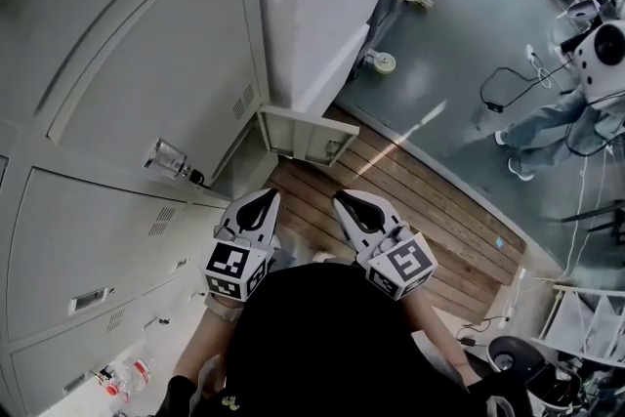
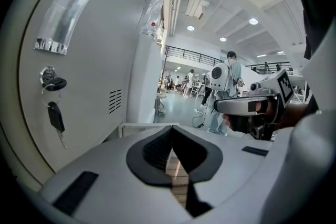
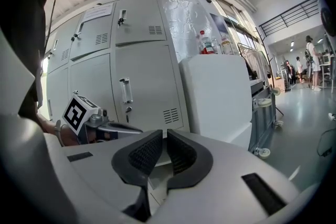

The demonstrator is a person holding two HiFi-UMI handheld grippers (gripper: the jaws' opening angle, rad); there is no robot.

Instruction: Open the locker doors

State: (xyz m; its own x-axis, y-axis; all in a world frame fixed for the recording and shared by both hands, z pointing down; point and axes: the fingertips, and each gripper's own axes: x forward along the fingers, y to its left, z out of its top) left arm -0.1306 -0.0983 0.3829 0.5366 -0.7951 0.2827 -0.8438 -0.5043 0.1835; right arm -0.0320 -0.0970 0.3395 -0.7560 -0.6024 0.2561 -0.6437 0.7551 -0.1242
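Note:
Grey metal lockers [image 1: 127,83] fill the left of the head view. The nearest tall door [image 2: 89,60] has a clear handle [image 2: 65,13], a lock with a key hanging from it [image 2: 52,83] and a vent [image 2: 115,100]; it looks closed. My left gripper [image 1: 262,202] is shut and empty, a short way right of that door. My right gripper [image 1: 347,202] hangs beside it, jaws together and holding nothing. In the right gripper view the same door [image 3: 142,81] stands behind my right gripper [image 3: 164,139], with the left gripper [image 3: 100,126] at the left.
A low small door [image 1: 308,134] stands open at the lockers' foot, just beyond both grippers. A white cabinet [image 1: 312,5] abuts the lockers. Wooden flooring [image 1: 430,210] lies below. A person in jeans [image 1: 547,127] stands at the right, and bottles [image 1: 127,376] lie at lower left.

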